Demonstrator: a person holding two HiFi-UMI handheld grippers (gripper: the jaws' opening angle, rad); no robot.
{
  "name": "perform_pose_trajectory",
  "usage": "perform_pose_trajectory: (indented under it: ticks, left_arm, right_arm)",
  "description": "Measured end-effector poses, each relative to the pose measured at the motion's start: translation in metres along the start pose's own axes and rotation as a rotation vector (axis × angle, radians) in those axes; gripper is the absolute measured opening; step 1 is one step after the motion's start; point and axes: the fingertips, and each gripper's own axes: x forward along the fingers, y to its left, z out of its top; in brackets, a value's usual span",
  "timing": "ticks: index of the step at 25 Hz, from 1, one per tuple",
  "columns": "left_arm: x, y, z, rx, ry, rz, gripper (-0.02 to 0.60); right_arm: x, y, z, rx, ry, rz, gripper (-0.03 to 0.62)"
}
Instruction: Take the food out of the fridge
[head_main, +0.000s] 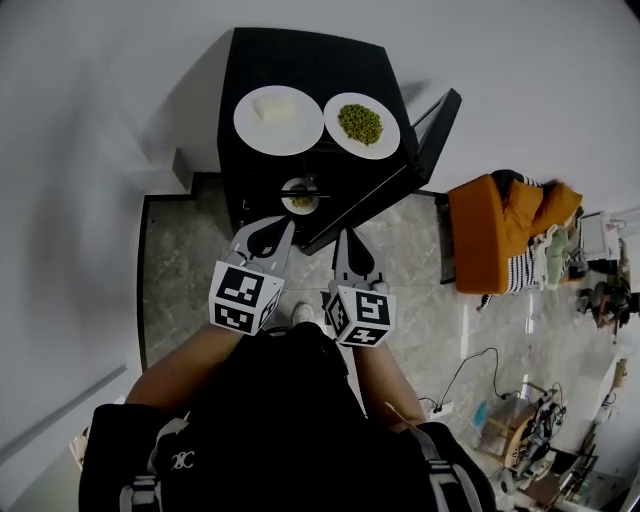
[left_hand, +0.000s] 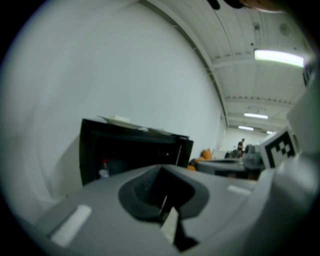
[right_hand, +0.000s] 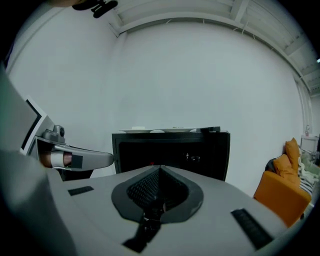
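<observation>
Left hand-held gripper (head_main: 270, 230) and right hand-held gripper (head_main: 347, 238) are hovering closed, empty, before the fridge (head_main: 300, 62), needing to open before reaching its dish (head_main: 300, 196).

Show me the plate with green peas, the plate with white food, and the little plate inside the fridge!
Plate with green peas (head_main: 365, 152), head view, bare lower rim.
Plate with white food (head_main: 280, 138), head view, bare part below the food.
Little plate (head_main: 286, 198), head view, left rim.

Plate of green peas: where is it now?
Head view: the plate of green peas sits atop the black fridge, right of the white-food plate.
</observation>
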Motion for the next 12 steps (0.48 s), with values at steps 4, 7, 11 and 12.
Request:
perform_pose_trajectory:
  ticks: [4,7,11,12]
  left_arm:
    - [-0.003,0.005,-0.015,-0.034,0.009,0.024,0.002]
    - [-0.007,0.013,-0.028,-0.055,0.021,0.051,0.002]
    - [-0.006,0.022,-0.051,-0.07,0.045,0.102,0.002]
    - [-0.005,0.025,-0.059,-0.07,0.052,0.115,0.002]
  right_arm:
    - [0.009,0.005,-0.03,0.071,0.047,0.064,0.0]
    - [0.023,0.005,-0.064,0.206,0.092,0.104,0.0]
    - [0.053,-0.002,-0.131,0.392,0.18,0.098,0.003]
    - [0.064,-0.003,-0.151,0.421,0.201,0.093,0.004]
